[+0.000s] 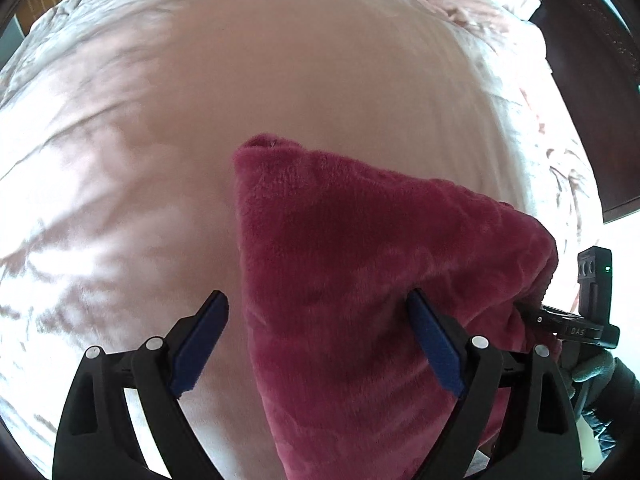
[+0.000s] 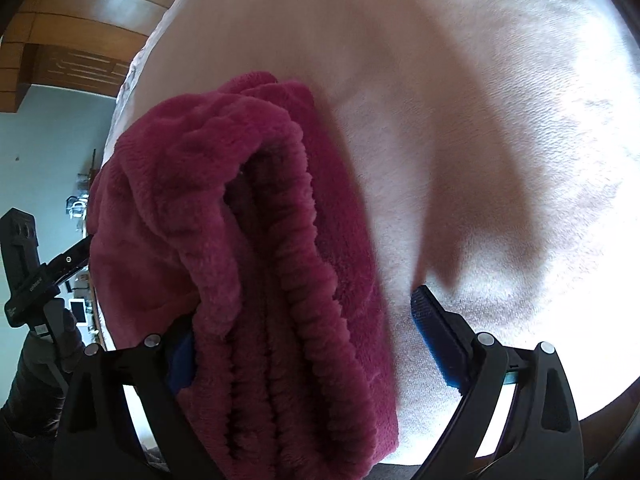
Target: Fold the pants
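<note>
- On the bed [image 1: 120,128], over its pale pink cover, the pants [image 1: 360,280] sit as a compact magenta fleece bundle, apparently already folded more than once.
- Left hand-held gripper [image 1: 318,332]: jaws stand wide apart. The bundle's edge lies between them, against the blue pad at 3 o'clock; the pad at 9 o'clock is clear of cloth. Nothing is pinched.
- Right hand-held gripper [image 2: 304,344]: jaws likewise spread. The ribbed waistband [image 2: 296,320] runs up between them, stacked in several layers. The 9 o'clock finger is mostly buried under fleece; the finger at 3 o'clock stands apart over bare cover.
- Judgement on the step in hand: the fold looks close to finished, and the bundle is being set or squared. To do it well, gather all waistband layers in one bite before closing, keep both tools level, and press the stack flat so the thick pile does not spring open.
- Risk, as judged: a partial bite would peel off the top layer only.
- Not determinable: the legs and hems, hidden inside the bundle; the number of folds; whether the bundle rests fully on the bed or is partly lifted. Bedding beyond it is blurred and overexposed.
</note>
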`<state>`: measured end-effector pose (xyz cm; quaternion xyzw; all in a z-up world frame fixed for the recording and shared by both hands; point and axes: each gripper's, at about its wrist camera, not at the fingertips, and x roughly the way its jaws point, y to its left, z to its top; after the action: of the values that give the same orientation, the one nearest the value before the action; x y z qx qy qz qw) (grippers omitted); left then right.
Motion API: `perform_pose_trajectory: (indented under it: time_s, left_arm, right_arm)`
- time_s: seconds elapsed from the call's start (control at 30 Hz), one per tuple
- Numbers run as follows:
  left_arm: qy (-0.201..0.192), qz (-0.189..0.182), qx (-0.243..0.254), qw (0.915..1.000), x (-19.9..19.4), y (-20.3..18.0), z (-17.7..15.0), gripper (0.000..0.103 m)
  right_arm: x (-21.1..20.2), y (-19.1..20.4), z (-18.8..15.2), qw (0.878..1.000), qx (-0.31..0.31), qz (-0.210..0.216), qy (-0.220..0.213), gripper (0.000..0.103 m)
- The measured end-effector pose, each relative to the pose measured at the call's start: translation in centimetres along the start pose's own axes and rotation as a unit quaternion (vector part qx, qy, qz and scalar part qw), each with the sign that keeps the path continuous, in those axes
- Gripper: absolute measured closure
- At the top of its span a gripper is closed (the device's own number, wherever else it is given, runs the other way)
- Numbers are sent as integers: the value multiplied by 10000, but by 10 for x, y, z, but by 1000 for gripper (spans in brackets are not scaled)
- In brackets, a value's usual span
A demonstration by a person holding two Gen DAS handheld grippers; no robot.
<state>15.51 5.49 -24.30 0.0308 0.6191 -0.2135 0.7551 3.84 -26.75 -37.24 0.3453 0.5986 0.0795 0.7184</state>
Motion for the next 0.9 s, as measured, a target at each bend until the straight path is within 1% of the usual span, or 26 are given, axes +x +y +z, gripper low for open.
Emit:
perform_pose_trajectory:
  time_s: [0.17,0.23,0.3,0.37,0.4,0.47,0.5,0.67,0.77,0.9]
  left_arm:
    - [91,75,-160,9998,3,3,-6,13]
    - [121,54,-230,9996,5,5,-7,11]
    - [189,-27,-369,9991,10,10,-7,10]
    - [261,-142,-590,9978,14,16,-8,8]
    - [284,-211,-699,9969,15,20,-8,8]
    - [321,-312,-827,9956,15,24,-8,8]
    - [336,-347,-863,9951,14,26,-10,8]
    - [337,-393,-785,9956,7,28,-10,8]
    - [378,-479,-771,9952,6,30,-12,9]
    - [397,-651,-825,9937,-2,39,-19,9]
  right_arm:
    - [3,-5,8,9996,-108,158,205,9]
    - [3,-5,10,9993,-159,198,278,10]
    - [3,-4,12,9989,-181,288,326,16]
    - [5,0,16,9983,-186,398,371,27]
    - [-1,-3,10,9981,-198,427,389,28]
    - [-2,3,12,9980,-245,424,402,34]
    - [-3,4,12,9978,-258,438,417,35]
    - [-9,9,8,9976,-328,416,448,41]
    - [-6,23,10,9978,-317,387,442,42]
    - [-2,27,12,9981,-308,341,403,43]
